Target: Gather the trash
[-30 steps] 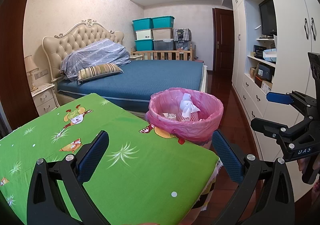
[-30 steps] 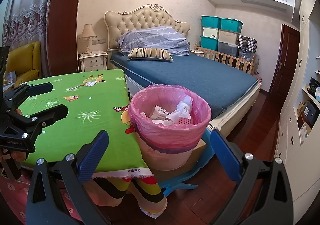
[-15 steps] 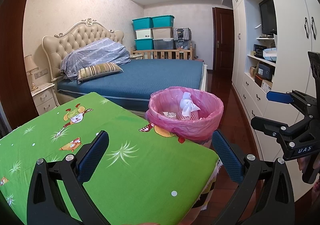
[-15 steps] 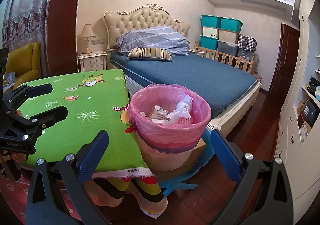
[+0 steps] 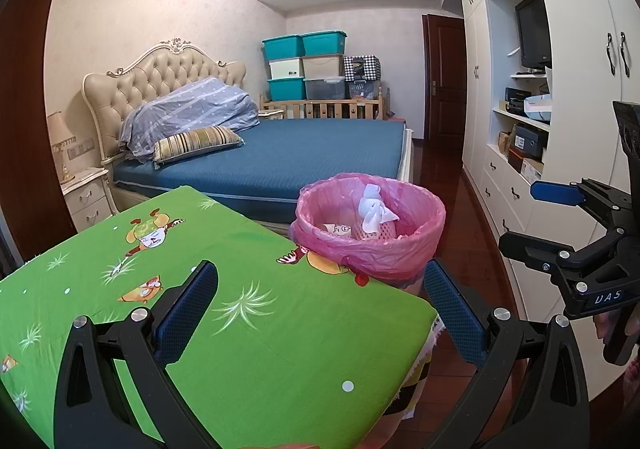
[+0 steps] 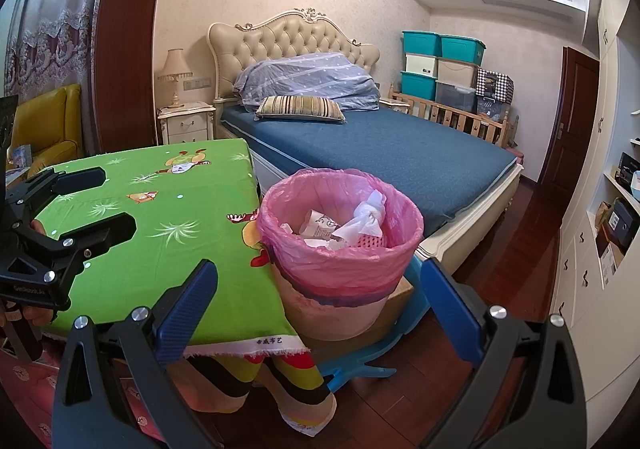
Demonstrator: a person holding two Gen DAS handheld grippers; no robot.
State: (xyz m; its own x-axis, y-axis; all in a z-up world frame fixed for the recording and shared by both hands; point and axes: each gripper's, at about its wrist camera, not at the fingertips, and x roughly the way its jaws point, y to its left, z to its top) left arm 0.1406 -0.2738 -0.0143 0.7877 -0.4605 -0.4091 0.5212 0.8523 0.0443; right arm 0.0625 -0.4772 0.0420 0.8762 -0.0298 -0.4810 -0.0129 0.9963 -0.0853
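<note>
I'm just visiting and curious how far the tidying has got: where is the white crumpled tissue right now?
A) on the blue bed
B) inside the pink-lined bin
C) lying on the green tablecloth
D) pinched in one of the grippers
B: the white tissue sits among other scraps inside the pink-lined bin, while both the right gripper and the left gripper are open and empty.

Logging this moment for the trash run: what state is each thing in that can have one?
left gripper: open, empty
right gripper: open, empty
trash bin: upright, pink liner over rim, partly filled
white tissue: in the bin, on top
green tablecloth: spread flat, bare
door: shut
</note>
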